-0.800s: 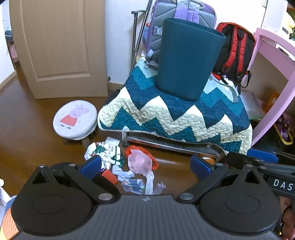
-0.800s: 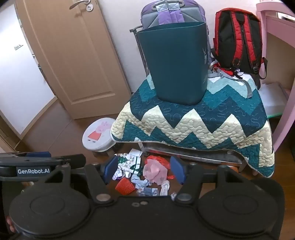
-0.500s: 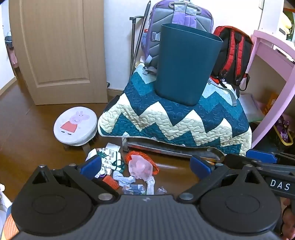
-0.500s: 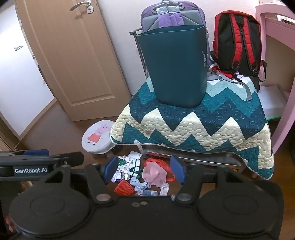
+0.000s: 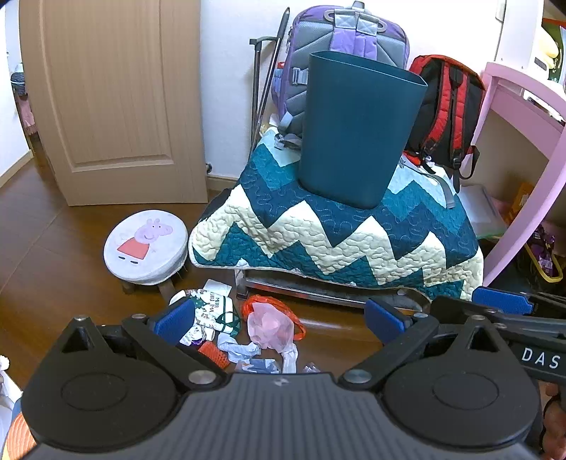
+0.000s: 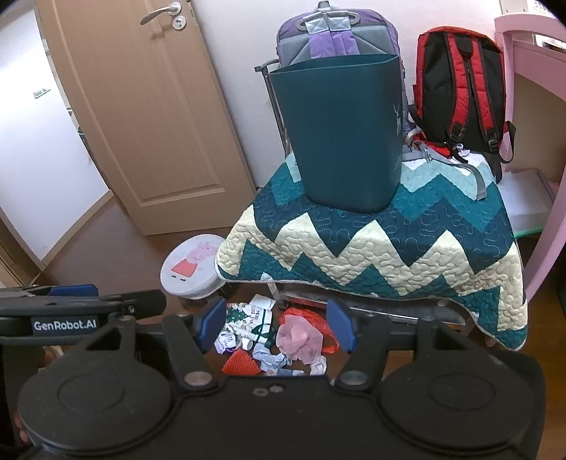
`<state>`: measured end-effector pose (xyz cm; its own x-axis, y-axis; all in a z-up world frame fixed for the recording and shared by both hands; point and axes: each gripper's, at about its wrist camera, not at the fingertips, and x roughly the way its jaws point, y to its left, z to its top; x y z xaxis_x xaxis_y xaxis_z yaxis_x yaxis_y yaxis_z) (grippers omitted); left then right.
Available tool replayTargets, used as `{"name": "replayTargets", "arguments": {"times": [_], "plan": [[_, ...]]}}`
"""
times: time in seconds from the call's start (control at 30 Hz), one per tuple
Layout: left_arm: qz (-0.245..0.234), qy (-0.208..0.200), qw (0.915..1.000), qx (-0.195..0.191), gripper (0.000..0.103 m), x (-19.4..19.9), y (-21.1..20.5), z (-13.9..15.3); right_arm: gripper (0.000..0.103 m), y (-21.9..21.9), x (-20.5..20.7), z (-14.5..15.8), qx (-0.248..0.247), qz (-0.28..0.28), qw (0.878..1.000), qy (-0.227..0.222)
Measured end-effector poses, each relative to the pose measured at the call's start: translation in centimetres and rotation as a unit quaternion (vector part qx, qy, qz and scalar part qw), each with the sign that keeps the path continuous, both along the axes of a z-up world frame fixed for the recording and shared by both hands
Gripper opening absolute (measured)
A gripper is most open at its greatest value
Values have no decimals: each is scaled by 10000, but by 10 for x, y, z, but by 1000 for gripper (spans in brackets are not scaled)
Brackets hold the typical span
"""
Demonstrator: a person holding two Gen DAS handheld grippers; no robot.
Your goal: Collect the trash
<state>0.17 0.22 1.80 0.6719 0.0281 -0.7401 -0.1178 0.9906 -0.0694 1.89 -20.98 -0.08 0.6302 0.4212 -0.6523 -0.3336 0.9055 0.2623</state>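
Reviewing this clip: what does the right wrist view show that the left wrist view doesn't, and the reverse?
Right wrist only: the door handle and the bin's small printed emblem.

Left wrist only: the purple bag under the pink desk.

Both: teal bin standing on the zigzag quilt, both backpacks, Peppa Pig stool, the trash pile on the floor, open grippers.

We read "GenRobot.AI" in white letters on a small label on the black body of the left tool (image 6: 63,311), which shows at the left edge of the right wrist view. We read "DAS" in white on the black body of the right tool (image 5: 530,336), cut off by the right edge of the left wrist view. The printed wrapper (image 5: 212,308) on the floor carries lettering too small for us to read.
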Motion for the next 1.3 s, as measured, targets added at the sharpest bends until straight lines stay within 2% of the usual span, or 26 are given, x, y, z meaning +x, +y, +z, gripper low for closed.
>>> {"name": "replayTargets", "arguments": {"times": [0.5, 1.3], "plan": [[27, -259, 9996, 68, 103, -10, -3, 0, 63, 2, -6, 4, 34, 58, 9997, -248], [21, -425, 9990, 116, 103, -16, -5, 2, 63, 1, -8, 4, 64, 80, 9995, -304]]}}
